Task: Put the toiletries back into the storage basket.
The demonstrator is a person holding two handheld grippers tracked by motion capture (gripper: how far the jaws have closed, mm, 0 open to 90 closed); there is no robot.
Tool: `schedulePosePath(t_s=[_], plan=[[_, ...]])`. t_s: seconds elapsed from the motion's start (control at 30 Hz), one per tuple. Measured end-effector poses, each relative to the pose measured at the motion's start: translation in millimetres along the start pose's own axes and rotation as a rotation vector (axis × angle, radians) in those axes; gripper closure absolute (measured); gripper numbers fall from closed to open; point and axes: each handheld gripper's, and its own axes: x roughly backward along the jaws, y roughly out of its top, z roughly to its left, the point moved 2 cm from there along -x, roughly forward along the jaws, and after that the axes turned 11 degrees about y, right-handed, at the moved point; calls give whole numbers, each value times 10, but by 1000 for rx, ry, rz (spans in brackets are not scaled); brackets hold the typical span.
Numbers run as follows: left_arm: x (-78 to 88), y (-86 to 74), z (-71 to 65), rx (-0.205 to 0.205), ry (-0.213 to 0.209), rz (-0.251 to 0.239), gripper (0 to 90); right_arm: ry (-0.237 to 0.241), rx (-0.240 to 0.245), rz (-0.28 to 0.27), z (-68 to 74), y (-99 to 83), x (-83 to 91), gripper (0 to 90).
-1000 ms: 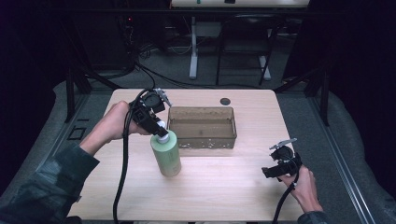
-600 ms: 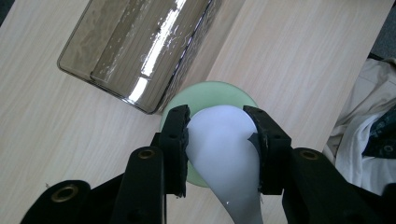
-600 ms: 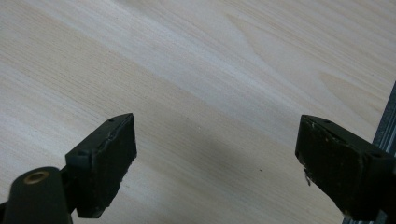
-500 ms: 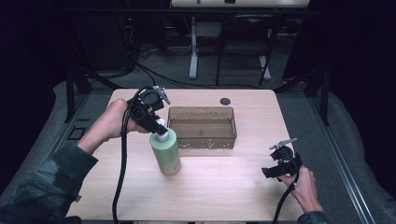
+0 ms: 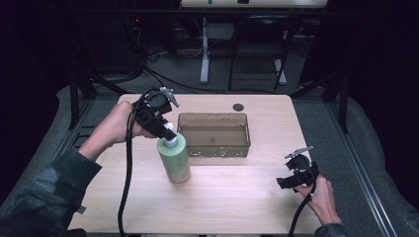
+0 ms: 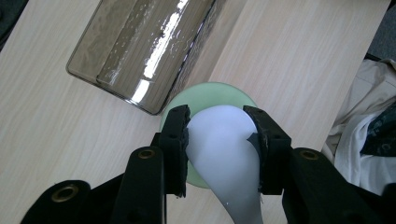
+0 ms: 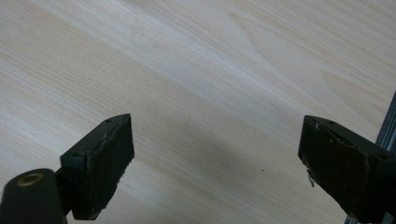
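Note:
A pale green bottle (image 5: 174,159) with a white cap (image 5: 169,136) stands upright on the wooden table (image 5: 227,197), just left of a clear brown bin (image 5: 213,134). My left gripper (image 5: 167,130) comes from above and is shut on the white cap (image 6: 223,144), with a black pad on either side of it; the green bottle shoulder (image 6: 205,93) shows beneath. At the table's right front my right gripper (image 5: 281,182) is held low in a hand, its jaws wide open over bare wood (image 7: 215,93) with nothing between them.
The clear brown bin (image 6: 140,46) lies just beyond the bottle. A small dark round disc (image 5: 238,107) sits near the table's far edge. Cables trail from both grippers. Table legs and dark floor lie behind.
The left gripper and the bottle have shifted very slightly; its hold on the cap is unchanged. The right gripper has stayed put.

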Motion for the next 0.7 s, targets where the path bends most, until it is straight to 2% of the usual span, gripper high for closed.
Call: schedulePosePath(t_s=[0.7], plan=[[184,56,47,-11,10,-22,625,-1,1,5,-1,-3,-5,96]])
